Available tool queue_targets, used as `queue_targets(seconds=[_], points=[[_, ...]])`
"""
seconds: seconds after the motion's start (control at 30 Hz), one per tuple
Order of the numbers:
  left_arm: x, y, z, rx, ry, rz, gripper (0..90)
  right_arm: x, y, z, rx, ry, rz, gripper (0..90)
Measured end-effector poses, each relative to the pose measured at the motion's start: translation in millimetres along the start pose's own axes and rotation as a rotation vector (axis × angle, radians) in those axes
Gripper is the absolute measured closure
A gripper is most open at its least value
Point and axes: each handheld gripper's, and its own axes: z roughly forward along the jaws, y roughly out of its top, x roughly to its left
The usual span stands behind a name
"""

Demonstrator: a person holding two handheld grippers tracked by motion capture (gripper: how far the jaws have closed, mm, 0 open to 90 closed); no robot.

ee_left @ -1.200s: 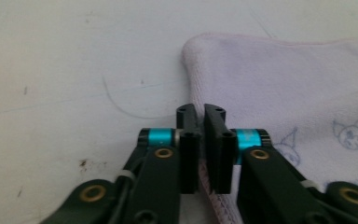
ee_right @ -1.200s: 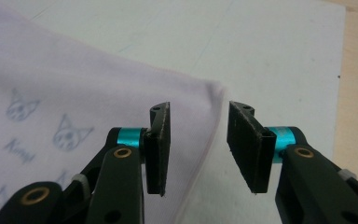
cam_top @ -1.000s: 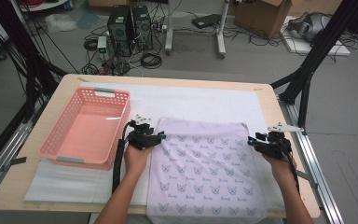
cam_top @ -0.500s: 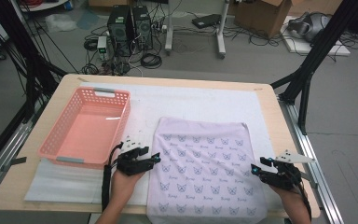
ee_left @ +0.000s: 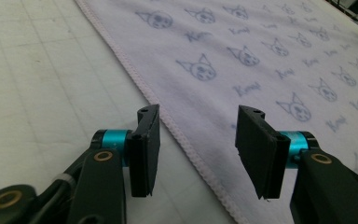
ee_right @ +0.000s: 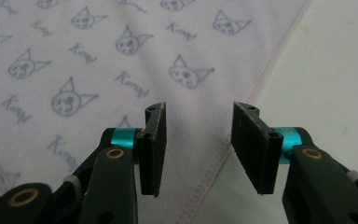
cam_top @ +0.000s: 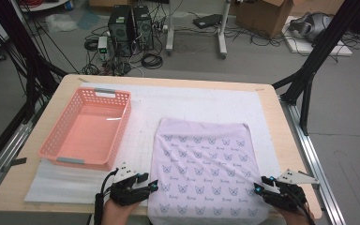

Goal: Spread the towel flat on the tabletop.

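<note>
A lilac cloth (cam_top: 201, 159) printed with small cat faces lies spread flat on the white mat (cam_top: 192, 101). My left gripper (cam_top: 152, 186) is at the cloth's near left corner, low over its hem. In the left gripper view the cloth (ee_left: 261, 56) edge runs under the gap of the left gripper (ee_left: 198, 116). My right gripper (cam_top: 258, 187) is at the near right edge. In the right gripper view the cloth (ee_right: 98, 56) hem passes beneath the right gripper (ee_right: 200, 112). Both pairs of jaws have just been closing. They stand apart, straddling the hem without pressing it.
An empty pink basket (cam_top: 120, 129) stands on the mat at the left. Bare mat (ee_left: 51, 70) lies beside the cloth's left hem, and more mat (ee_right: 335, 70) beside the right one. The table's wooden edge (cam_top: 293, 154) runs close on the right. Black frame posts flank the table.
Both hands have slid back along the cloth's side edges toward the near edge of the table, from about the cloth's far half to its near corners.
</note>
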Motion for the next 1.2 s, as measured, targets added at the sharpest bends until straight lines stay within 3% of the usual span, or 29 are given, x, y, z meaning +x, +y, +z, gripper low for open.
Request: queue_targets(seconds=[0.03,0.1,0.17,0.23,0.33,0.47,0.63,0.7,0.73,0.77,0.87,1.1,1.13,1.2], points=[[-3.0,-1.8,0.3,-0.002,0.002,0.011,54.1,0.9,-1.4,-1.2,0.003,0.000,0.004,56.8],[-10.5,-5.8,1.6,-0.016,0.051,0.070,58.0,2.2,-4.2,-3.0,0.010,-0.006,0.001,59.0],[-13.6,-7.7,1.8,-0.023,0.126,0.135,75.9,2.5,-6.9,-3.9,0.010,-0.016,0.006,60.7],[-9.3,-5.2,0.3,-0.010,0.099,0.077,85.9,2.2,-7.9,-4.6,0.006,-0.018,0.013,62.2],[-5.5,-5.6,-7.6,0.002,0.116,0.063,86.9,3.3,-8.6,-5.5,0.005,-0.021,0.018,61.5],[4.2,-10.5,-25.3,0.006,0.124,0.044,87.0,7.2,-6.7,-3.0,0.000,0.015,0.028,61.0],[8.2,-20.9,-33.9,-0.011,0.076,0.026,84.0,13.4,-2.5,1.8,0.008,0.004,0.020,61.1],[8.1,-18.6,-32.4,-0.020,0.062,0.008,72.3,14.1,-1.6,0.7,0.023,-0.009,0.016,69.0],[8.0,-16.0,-31.5,-0.029,0.066,0.005,62.3,14.5,-0.4,0.3,0.034,-0.008,0.016,77.8],[8.3,-13.3,-31.3,-0.042,0.060,0.007,59.8,14.8,0.9,0.1,0.047,0.010,0.010,86.8],[9.3,-5.3,-28.8,-0.076,0.041,0.003,54.7,19.4,3.4,-2.2,0.078,-0.015,-0.039,88.6],[16.3,8.2,-13.0,-0.070,0.019,0.000,50.7,8.1,-6.8,-21.4,0.121,-0.058,-0.033,88.4],[16.7,9.5,-10.5,-0.061,0.016,0.004,50.7,7.0,-8.0,-23.2,0.122,-0.044,-0.020,86.4],[16.6,12.2,-4.1,-0.040,-0.002,0.007,51.2,4.4,-8.4,-25.4,0.094,-0.029,-0.004,65.6]])
